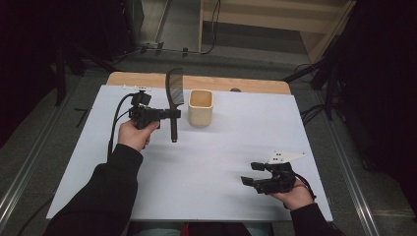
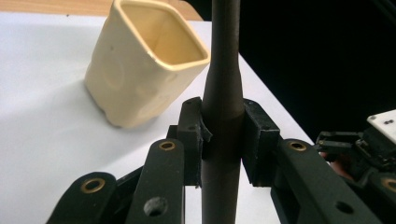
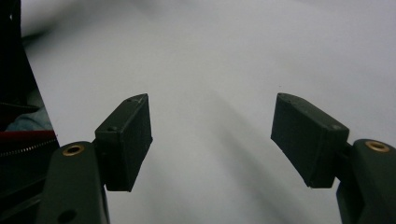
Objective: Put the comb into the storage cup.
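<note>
The long black plastic comb (image 1: pixel 174 93) is up in the air, off the table. It stands almost straight up, with its wide toothed part on top and its thin round handle hanging down. It is just to the left of the pale yellow square cup (image 1: pixel 201 107), which stands upright near the far edge of the white table top (image 1: pixel 216 162).

The left gripper (image 1: pixel 169 114) holds the comb from the side. In the left gripper view, its two black pads (image 2: pixel 191 135) are squeezed tight on the handle (image 2: pixel 223 107), right where the handle gets a bit thicker. The cup (image 2: pixel 140 65) is close behind it there.

I think the comb is light and stiff. It will not bend much or break easily. But the handle is round and smooth, so it could twist or slip down between the pads. The thicker part of the handle looks like a good place to hold, because it is not the teeth. The teeth are thin and would be a bad place to pinch.

The cup is open at the top and looks light too. A bump from the comb could push it or tip it over.

The right gripper (image 1: pixel 253 173) is near the front right corner of the table, well away from the comb. Its jaws are wide apart and nothing is between them.
</note>
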{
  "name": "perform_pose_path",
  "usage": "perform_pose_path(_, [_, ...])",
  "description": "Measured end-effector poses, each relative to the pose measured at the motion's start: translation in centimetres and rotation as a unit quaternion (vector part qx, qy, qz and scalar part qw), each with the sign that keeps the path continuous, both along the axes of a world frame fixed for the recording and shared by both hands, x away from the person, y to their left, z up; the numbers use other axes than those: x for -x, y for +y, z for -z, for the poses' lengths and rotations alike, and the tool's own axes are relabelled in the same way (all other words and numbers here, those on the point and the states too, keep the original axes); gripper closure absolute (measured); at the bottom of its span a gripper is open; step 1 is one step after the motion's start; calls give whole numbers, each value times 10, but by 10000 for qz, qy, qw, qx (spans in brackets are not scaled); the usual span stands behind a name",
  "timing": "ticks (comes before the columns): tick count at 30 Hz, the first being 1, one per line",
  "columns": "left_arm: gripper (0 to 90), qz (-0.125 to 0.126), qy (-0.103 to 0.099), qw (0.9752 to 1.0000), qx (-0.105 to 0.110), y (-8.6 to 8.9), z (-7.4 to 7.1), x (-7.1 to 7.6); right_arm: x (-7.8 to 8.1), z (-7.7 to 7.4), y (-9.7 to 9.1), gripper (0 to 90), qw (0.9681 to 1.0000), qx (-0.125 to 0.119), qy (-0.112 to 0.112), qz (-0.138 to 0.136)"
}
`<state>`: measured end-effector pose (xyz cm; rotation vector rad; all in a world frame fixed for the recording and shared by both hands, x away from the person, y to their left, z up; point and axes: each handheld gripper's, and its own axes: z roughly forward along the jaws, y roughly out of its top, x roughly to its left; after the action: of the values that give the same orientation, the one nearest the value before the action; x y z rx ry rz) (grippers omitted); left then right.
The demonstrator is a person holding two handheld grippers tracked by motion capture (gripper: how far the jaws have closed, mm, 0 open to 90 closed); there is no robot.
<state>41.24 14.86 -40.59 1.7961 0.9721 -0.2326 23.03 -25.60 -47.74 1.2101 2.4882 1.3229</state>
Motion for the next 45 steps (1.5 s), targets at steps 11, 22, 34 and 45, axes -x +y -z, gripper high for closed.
perform_pose_path(11, [726,73,-66,9999,37,-5,-9,-12,3,0,-5,269,10000,2,17,57])
perform_pose_path(22, [727,26,-172,9998,29,-10,-21,-22,4,0,-9,269,9999,20,37,128])
perform_pose_path(34, [726,36,-270,9996,7,-19,-37,-31,4,0,-14,269,9998,40,61,205])
perform_pose_path(45, [726,27,-467,9989,34,-30,-46,-45,4,1,-13,269,9997,40,85,210])
